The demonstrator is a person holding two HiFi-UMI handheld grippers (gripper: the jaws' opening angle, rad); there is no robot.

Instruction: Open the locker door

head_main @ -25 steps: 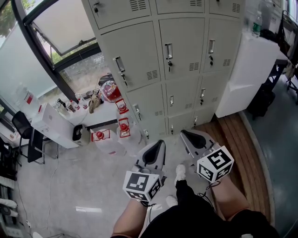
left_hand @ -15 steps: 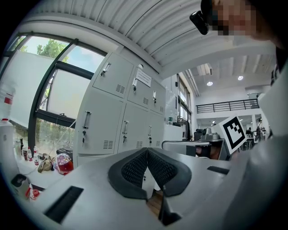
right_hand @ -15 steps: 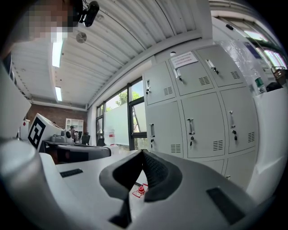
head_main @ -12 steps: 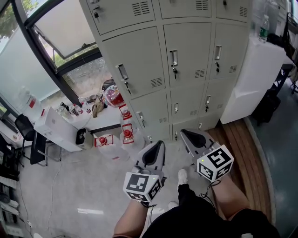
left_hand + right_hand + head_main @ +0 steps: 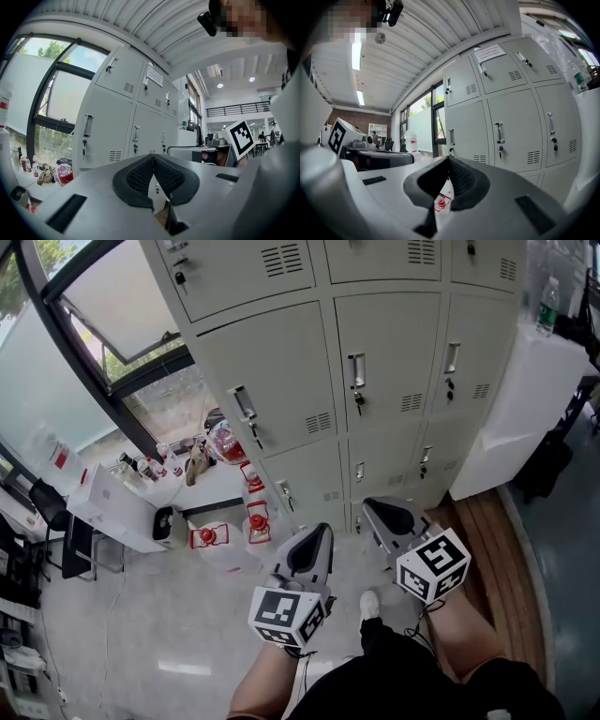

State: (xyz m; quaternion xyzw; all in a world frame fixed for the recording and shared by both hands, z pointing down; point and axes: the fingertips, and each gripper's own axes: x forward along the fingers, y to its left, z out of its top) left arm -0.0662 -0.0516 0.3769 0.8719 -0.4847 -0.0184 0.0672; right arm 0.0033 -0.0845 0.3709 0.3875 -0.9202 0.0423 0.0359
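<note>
**Locker doors closed, both grippers empty and well short of them**

Checked head view: found grey locker bank (image 5: 281, 277) filling the far side, all visible doors flush in their frames. Picked out the middle locker door (image 5: 394, 343) straight ahead, well apart from both tools. Noted an upright handle (image 5: 356, 371) near its left edge and a lock (image 5: 359, 400) just below that. Saw the same handle-and-lock layout on the neighbouring doors left and right.

Found left gripper (image 5: 322, 529) and right gripper (image 5: 372, 507) near the body, side by side but not touching, tips aimed toward the lockers. Saw no contact with anything. Noted a marker cube on the near end of each: left cube (image 5: 286, 613), right cube (image 5: 433, 565).

Confirmed in left gripper view: ribbed pads (image 5: 140, 177) pressed together at the tips, nothing between. Got the same in right gripper view: pads (image 5: 461, 178) closed tip to tip, nothing gripped, locker fronts visible beyond.

Spotted water jugs (image 5: 225, 545) with red caps on the floor at the left foot of the lockers, below a window (image 5: 112, 296). Spotted a white cabinet (image 5: 511, 399) against the right end of the bank, with a bottle (image 5: 547, 307) on top. Noted a wooden floor strip (image 5: 492, 549) near right and a white shoe (image 5: 368, 604) between the grippers, nearer the body.
</note>
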